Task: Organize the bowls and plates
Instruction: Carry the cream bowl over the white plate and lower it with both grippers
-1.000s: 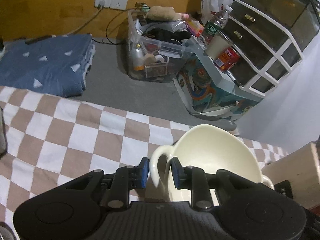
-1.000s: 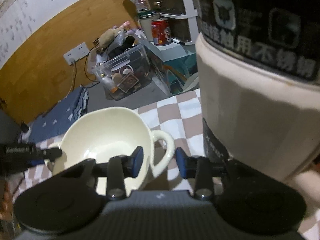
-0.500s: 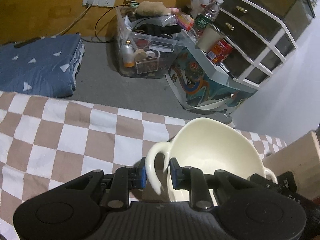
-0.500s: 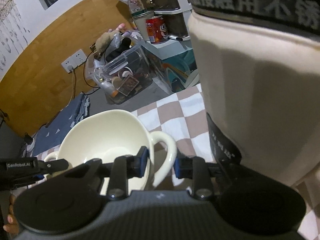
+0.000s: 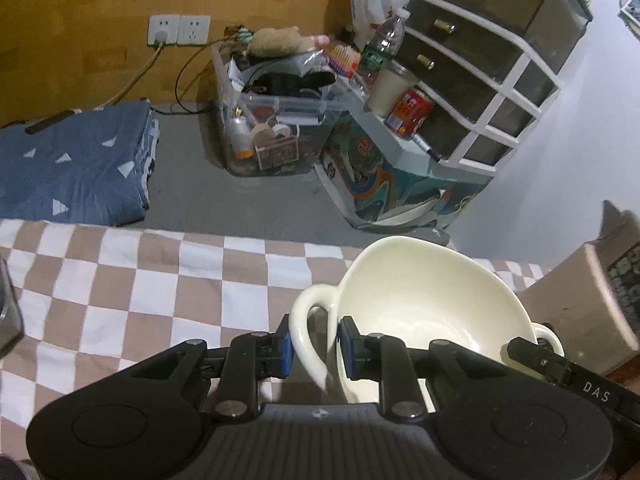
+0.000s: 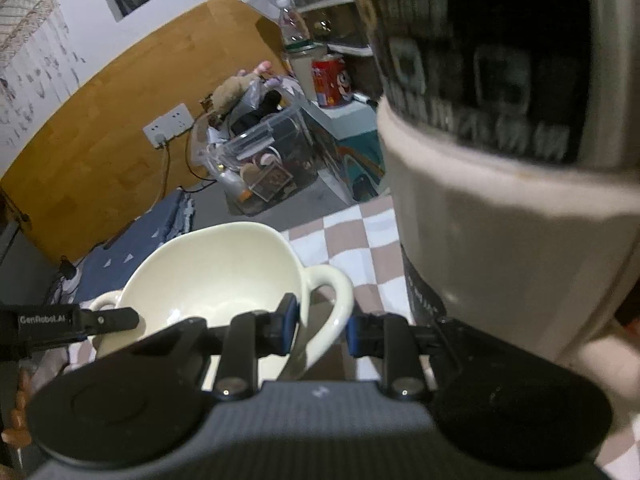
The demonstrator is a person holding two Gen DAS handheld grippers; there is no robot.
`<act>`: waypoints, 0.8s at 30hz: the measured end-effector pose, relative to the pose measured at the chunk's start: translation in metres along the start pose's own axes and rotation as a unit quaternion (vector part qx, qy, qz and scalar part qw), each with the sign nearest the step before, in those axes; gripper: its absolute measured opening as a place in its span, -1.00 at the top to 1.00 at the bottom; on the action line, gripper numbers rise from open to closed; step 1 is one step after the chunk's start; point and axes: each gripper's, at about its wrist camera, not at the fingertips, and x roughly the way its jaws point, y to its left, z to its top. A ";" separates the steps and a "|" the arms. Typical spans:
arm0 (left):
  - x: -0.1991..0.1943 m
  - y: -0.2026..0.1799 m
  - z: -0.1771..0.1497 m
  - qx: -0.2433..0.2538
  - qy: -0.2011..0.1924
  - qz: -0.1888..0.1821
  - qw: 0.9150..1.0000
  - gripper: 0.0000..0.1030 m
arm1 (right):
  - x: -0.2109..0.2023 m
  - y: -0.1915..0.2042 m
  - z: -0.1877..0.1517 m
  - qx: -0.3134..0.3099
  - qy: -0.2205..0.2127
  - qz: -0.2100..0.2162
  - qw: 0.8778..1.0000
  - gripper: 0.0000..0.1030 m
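Note:
A cream bowl (image 5: 420, 300) with a loop handle on each side hangs a little above the brown-and-white checkered cloth (image 5: 120, 300). My left gripper (image 5: 316, 346) is shut on the bowl's left handle (image 5: 304, 312), blue pads pressing either side of the loop. My right gripper (image 6: 322, 326) is shut on the opposite handle (image 6: 340, 300). In the right wrist view the bowl (image 6: 216, 272) shows its bare inside, with a finger of the left gripper (image 6: 100, 320) at its far handle. A right finger (image 5: 536, 356) shows by the bowl's far rim.
A big beige and black appliance (image 6: 500, 220) stands close on the right of the bowl. Beyond the cloth's edge are a folded blue blanket (image 5: 72, 168), a clear storage box (image 5: 272, 128), a drawer unit (image 5: 480, 80) and a red can (image 5: 408, 112).
The right gripper's jaws have narrowed onto the bowl's handle. Both grippers and the bowl have risen slightly off the cloth together.

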 end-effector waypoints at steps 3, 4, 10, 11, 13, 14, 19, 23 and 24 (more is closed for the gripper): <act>-0.018 -0.003 0.000 0.001 -0.011 -0.002 1.000 0.52 | -0.016 0.004 0.000 -0.010 -0.009 0.008 1.000 0.45; -0.024 -0.004 0.000 0.000 -0.014 -0.003 1.000 0.52 | -0.023 0.005 0.001 -0.013 -0.013 0.009 1.000 0.45; -0.062 -0.011 -0.007 -0.002 -0.030 -0.005 1.000 0.52 | -0.065 0.015 0.001 -0.028 -0.030 0.019 0.999 0.46; -0.069 -0.013 -0.009 -0.002 -0.032 -0.005 0.999 0.52 | -0.072 0.017 0.001 -0.030 -0.032 0.021 0.999 0.46; -0.081 -0.015 -0.013 -0.003 -0.034 -0.006 0.999 0.52 | -0.087 0.019 -0.001 -0.035 -0.035 0.024 0.998 0.46; -0.088 -0.015 -0.015 -0.004 -0.035 -0.006 0.999 0.52 | -0.095 0.021 -0.003 -0.037 -0.037 0.026 0.998 0.46; -0.120 -0.018 -0.031 -0.006 -0.042 -0.007 0.999 0.52 | -0.133 0.030 -0.014 -0.047 -0.044 0.030 0.997 0.46; -0.143 -0.017 -0.046 -0.005 -0.045 -0.006 0.999 0.52 | -0.158 0.037 -0.026 -0.050 -0.042 0.034 0.997 0.46; -0.149 -0.017 -0.051 -0.005 -0.046 -0.006 0.999 0.52 | -0.164 0.039 -0.030 -0.050 -0.041 0.035 0.997 0.46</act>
